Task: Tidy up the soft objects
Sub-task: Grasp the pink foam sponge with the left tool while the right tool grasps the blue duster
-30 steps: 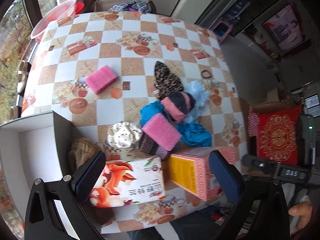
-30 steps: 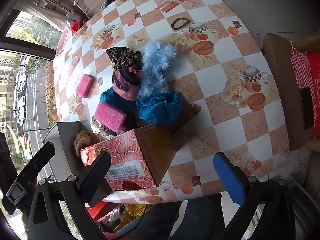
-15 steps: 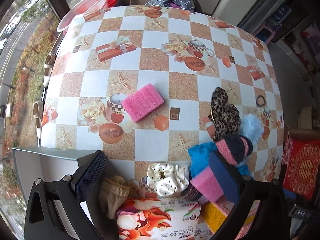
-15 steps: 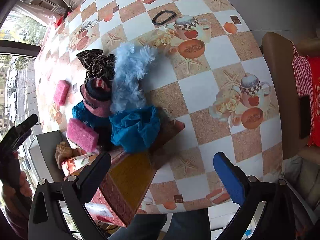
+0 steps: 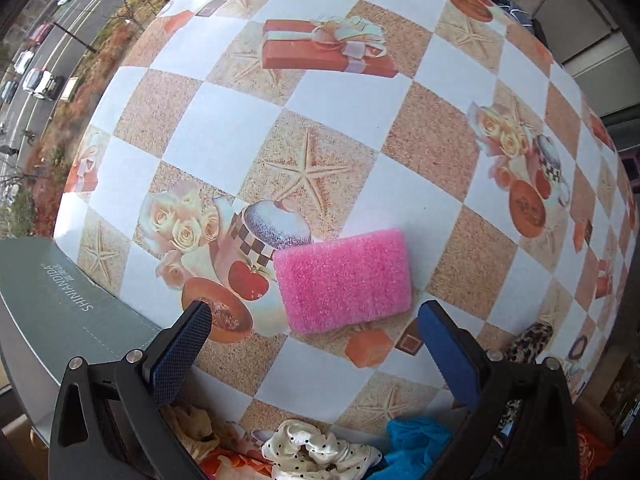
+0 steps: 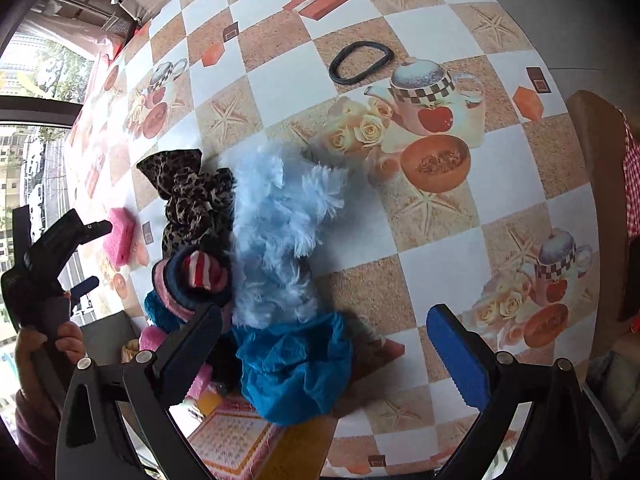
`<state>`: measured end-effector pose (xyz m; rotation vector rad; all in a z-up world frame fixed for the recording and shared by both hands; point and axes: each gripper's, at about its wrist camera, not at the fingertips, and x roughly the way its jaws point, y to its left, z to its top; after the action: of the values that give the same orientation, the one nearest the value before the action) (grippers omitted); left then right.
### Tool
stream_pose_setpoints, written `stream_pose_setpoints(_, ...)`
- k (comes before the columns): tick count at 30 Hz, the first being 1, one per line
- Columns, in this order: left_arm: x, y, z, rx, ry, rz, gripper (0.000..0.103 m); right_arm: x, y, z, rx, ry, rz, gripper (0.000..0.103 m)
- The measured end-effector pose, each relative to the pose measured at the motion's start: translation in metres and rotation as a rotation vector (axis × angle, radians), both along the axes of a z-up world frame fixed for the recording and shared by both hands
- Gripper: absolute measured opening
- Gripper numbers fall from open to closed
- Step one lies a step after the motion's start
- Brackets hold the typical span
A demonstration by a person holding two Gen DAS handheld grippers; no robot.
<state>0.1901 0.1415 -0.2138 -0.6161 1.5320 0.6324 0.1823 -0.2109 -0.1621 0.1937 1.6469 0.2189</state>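
Checkered tabletop [image 5: 340,96] with teapot, rose and starfish prints fills the left wrist view, street and parked cars past its far edge. Left gripper [image 5: 314,326] has swung away from the tissue boxes and pile it faced a second ago and closed in on the lone pink sponge [image 5: 344,280], which now lies flat just ahead of the fingers, roughly centred between them; fingers apart, nothing held. Likely means sponge is the next pick. Grey box [image 5: 60,300] sits at the left table edge; its inside is not visible here. Cream polka-dot scrunchie [image 5: 316,454] and blue cloth [image 5: 416,440] show at bottom edge.

Right wrist view: right gripper [image 6: 324,344] has dropped lower over the pile, fingers apart and empty, above the teal scrunchie [image 6: 296,372]. Fluffy light-blue piece [image 6: 280,232], leopard scrunchie [image 6: 192,196] and striped sock roll [image 6: 196,276] touch each other. Black hair tie [image 6: 360,60] lies well apart. Patterned tissue box [image 6: 240,440] sits closed at near edge. Nothing sorted yet, judging by the pile.
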Motion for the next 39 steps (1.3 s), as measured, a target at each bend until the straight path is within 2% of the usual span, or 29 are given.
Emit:
stream_pose_setpoints(6,0.006,-0.007,-0.017,-0.003,0.017,0.003,0.103,0.024,0.011,-0.026,-0.018,0.001,-0.027,0.103)
stream_pose_setpoints(11,0.009,-0.015,-0.029,0.001,0.049,-0.011,0.103,0.032,0.032,-0.061,-0.052,0.043,0.051,0.103)
stream_pose_setpoints(14,0.01,-0.016,-0.029,-0.001,0.036,0.004,0.103,0.035,0.033,-0.054,-0.148,-0.031,0.114,0.103)
stream_pose_setpoints(18,0.009,-0.018,-0.028,0.001,0.043,0.009,0.103,0.046,-0.016,-0.048,-0.338,-0.066,0.083,0.103)
stream_pose_setpoints(19,0.006,-0.022,-0.025,0.004,0.042,0.008,0.103,0.048,-0.032,-0.046,-0.342,-0.059,0.051,0.103)
stream_pose_setpoints(22,0.01,-0.021,-0.029,-0.003,0.025,0.008,0.103,0.047,-0.064,-0.04,-0.217,-0.03,-0.048,0.103)
stream_pose_setpoints(26,0.009,-0.012,-0.032,-0.029,0.022,0.023,0.103,0.043,-0.063,-0.038,-0.125,-0.033,-0.065,0.103)
stream_pose_setpoints(31,0.011,-0.01,-0.035,-0.032,0.02,0.008,0.103,0.032,-0.026,-0.039,-0.149,-0.066,0.041,0.103)
stream_pose_setpoints(36,0.014,-0.01,-0.035,-0.014,0.0,-0.013,0.103,0.013,-0.002,-0.063,-0.206,-0.002,0.11,0.103)
stream_pose_setpoints(37,0.015,-0.011,-0.035,-0.005,0.0,-0.024,0.103,0.01,0.004,-0.066,-0.268,-0.021,0.153,0.103)
stream_pose_setpoints(39,0.019,-0.015,-0.032,0.02,-0.001,-0.06,0.101,0.005,0.011,-0.063,-0.265,-0.066,0.197,0.103)
